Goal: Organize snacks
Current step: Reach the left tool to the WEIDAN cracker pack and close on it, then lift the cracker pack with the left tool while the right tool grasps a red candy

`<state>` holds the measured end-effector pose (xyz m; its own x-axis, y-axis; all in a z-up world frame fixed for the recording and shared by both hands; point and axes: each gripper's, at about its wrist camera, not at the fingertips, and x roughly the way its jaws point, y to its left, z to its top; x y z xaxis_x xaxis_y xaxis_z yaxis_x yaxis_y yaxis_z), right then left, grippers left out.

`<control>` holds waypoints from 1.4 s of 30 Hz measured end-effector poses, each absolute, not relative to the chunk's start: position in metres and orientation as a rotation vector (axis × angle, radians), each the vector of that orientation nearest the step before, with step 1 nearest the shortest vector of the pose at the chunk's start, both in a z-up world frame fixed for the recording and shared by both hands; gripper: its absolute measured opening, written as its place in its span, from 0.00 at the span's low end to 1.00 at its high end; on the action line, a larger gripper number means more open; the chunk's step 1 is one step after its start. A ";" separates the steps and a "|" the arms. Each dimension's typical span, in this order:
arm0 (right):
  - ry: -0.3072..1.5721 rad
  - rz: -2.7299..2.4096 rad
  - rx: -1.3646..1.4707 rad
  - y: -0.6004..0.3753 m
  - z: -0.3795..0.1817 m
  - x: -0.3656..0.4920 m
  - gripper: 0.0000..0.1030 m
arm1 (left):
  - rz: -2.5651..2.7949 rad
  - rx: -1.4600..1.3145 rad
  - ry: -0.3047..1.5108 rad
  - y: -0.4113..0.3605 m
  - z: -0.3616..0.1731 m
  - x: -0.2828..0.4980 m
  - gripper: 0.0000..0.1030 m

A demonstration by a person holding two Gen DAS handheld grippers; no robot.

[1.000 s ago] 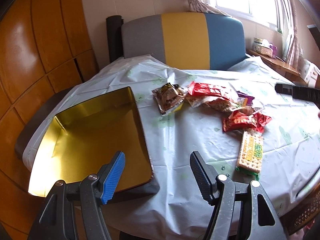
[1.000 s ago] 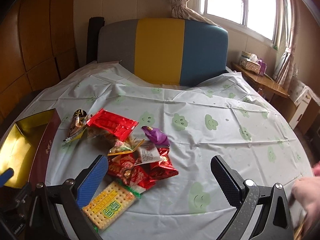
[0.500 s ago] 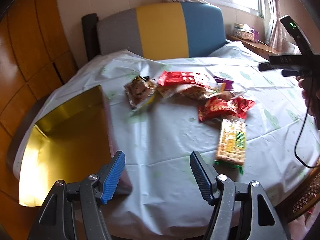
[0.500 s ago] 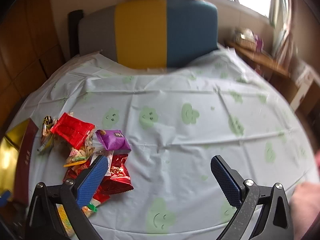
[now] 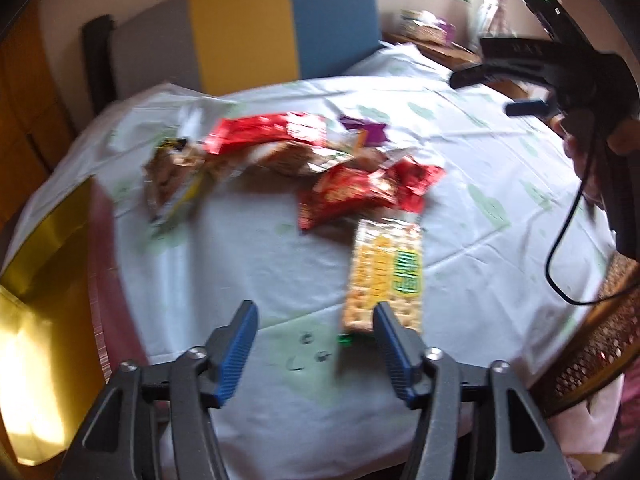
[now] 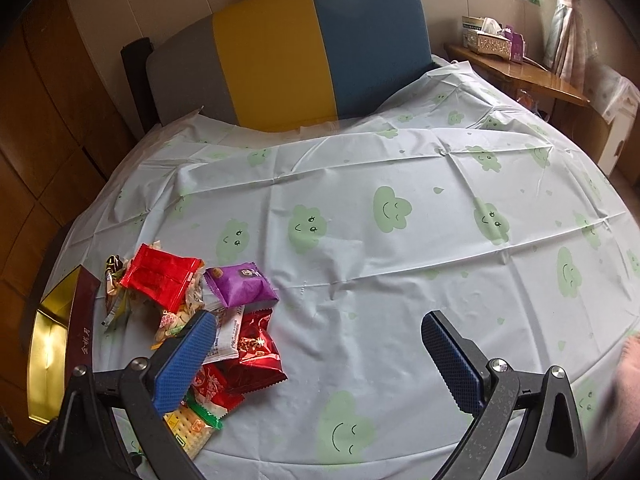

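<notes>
Closer now, the left hand-held gripper [image 5: 314, 326] hangs wide open, its right finger [image 5: 394, 340] over the near end of the cracker pack [image 5: 384, 272]. Yellow with a green label, the pack lies near the counter's [image 5: 248, 256] front edge, long axis running away. Beyond, red packets [image 5: 352, 192] cluster. The right hand-held gripper [image 6: 316, 356] gapes wide, holding nothing.

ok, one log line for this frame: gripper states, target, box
left gripper: open, empty | right gripper: open, empty | cracker pack: on table, ahead of left gripper | gold box: open, no snacks visible inside
</notes>
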<state>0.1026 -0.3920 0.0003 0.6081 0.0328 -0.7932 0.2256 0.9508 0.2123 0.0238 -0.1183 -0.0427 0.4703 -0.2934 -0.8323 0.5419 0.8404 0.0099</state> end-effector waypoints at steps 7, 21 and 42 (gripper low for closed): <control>0.932 -0.080 0.287 -0.385 -0.001 0.104 1.00 | -0.637 0.307 1.004 -0.141 -0.049 0.032 0.56; 0.951 -0.075 0.292 -0.384 -0.004 0.106 1.00 | -0.686 0.329 1.065 -0.165 -0.065 0.043 0.58; 1.027 0.279 -0.085 -0.281 -0.024 0.098 0.47 | -0.568 0.220 0.931 -0.097 -0.072 0.022 0.46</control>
